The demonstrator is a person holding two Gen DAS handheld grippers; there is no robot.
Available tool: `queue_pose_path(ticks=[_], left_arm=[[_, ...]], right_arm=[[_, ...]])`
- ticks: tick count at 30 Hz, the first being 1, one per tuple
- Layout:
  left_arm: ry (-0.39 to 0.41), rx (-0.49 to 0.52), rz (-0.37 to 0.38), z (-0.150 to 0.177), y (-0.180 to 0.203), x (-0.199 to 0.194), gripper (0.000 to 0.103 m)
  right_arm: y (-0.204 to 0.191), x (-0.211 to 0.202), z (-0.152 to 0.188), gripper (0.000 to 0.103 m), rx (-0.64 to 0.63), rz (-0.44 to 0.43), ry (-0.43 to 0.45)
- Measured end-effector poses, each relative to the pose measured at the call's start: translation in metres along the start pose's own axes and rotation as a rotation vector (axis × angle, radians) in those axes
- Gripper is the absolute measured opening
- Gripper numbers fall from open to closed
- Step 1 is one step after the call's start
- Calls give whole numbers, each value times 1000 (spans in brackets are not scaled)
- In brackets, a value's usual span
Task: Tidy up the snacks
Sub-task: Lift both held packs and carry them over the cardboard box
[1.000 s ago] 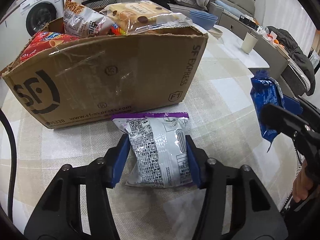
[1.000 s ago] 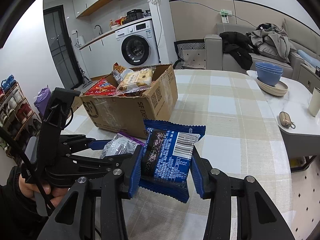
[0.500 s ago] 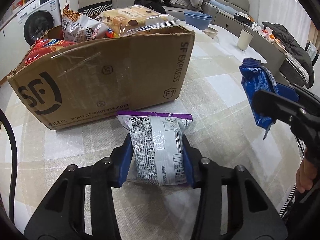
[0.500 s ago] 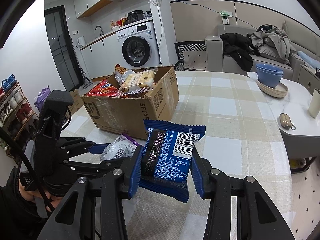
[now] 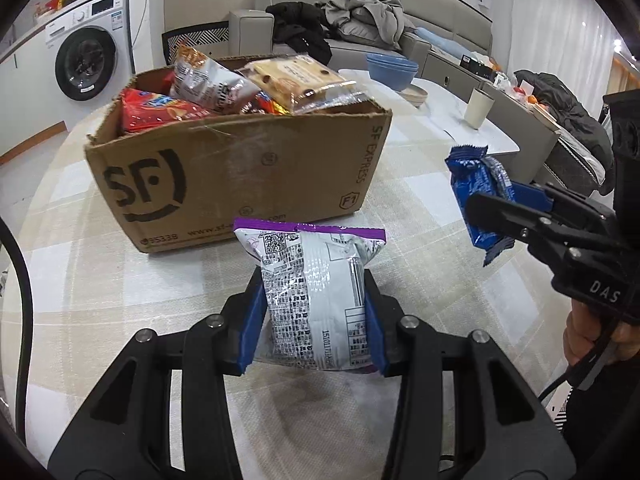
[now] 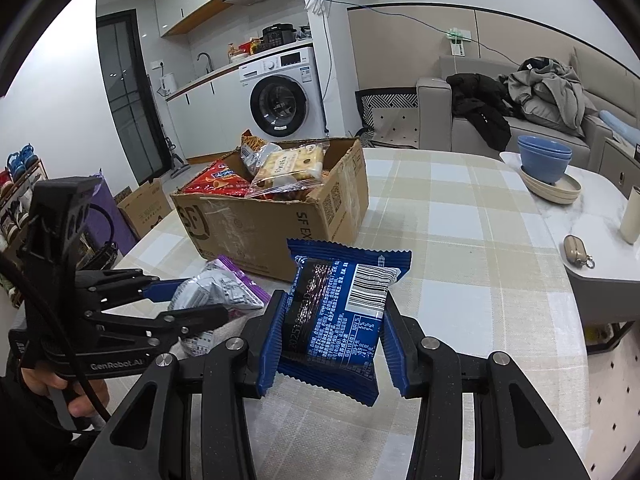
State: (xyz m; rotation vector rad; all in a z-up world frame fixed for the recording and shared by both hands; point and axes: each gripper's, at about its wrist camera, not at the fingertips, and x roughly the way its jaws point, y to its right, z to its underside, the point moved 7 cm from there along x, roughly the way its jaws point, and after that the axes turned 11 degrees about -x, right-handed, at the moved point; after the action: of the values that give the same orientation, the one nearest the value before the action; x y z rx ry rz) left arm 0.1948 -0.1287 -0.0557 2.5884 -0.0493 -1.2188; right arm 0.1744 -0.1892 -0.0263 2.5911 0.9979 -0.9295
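My left gripper (image 5: 312, 320) is shut on a silver snack bag with a purple top edge (image 5: 316, 292) and holds it above the table, in front of the cardboard box (image 5: 240, 184). The box holds several snack packs, among them a red bag (image 5: 160, 110) and a cookie pack (image 5: 296, 80). My right gripper (image 6: 332, 332) is shut on a blue snack pack (image 6: 340, 312), raised to the right of the box (image 6: 272, 224). The right gripper with the blue pack (image 5: 476, 196) also shows in the left wrist view. The left gripper's silver bag (image 6: 216, 296) shows in the right wrist view.
The table (image 6: 460, 216) has a checked cloth. At its far right stand stacked blue bowls on a plate (image 6: 546, 164), a white cup (image 6: 632, 216) and a small key pouch (image 6: 576, 248). A sofa with clothes (image 6: 536, 92) and a washing machine (image 6: 284, 100) lie beyond.
My left gripper has lifted the silver bag higher and pulled back a little from the box. The right gripper holds the blue pack almost still.
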Motion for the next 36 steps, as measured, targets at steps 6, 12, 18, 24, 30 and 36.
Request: queue_pose_path(ticks=[6,12,18,24,30,36], left_arm=[[46,-35,6,-5,-20,-34,41],[93,-49,6,-16,-39,-58,41],[132,-53,1,-32,-53,-78,41],[158,-65,13,-47,-64,-93,41],[185,-67,12,-65,-70,-108,41],[205,-77,11,-86,-77,-116,41]], right_arm=[[-10,5,-3,45,-8,-13,12],[-20,8,-8,45,-9,-20,47],[-23,6,-19,45,0,-5,84],[-25,3,-39,45,7,-6,127],[-29,4,-57,45,-8,-10,150],[-32,6,-73,45,-16,-14,172]])
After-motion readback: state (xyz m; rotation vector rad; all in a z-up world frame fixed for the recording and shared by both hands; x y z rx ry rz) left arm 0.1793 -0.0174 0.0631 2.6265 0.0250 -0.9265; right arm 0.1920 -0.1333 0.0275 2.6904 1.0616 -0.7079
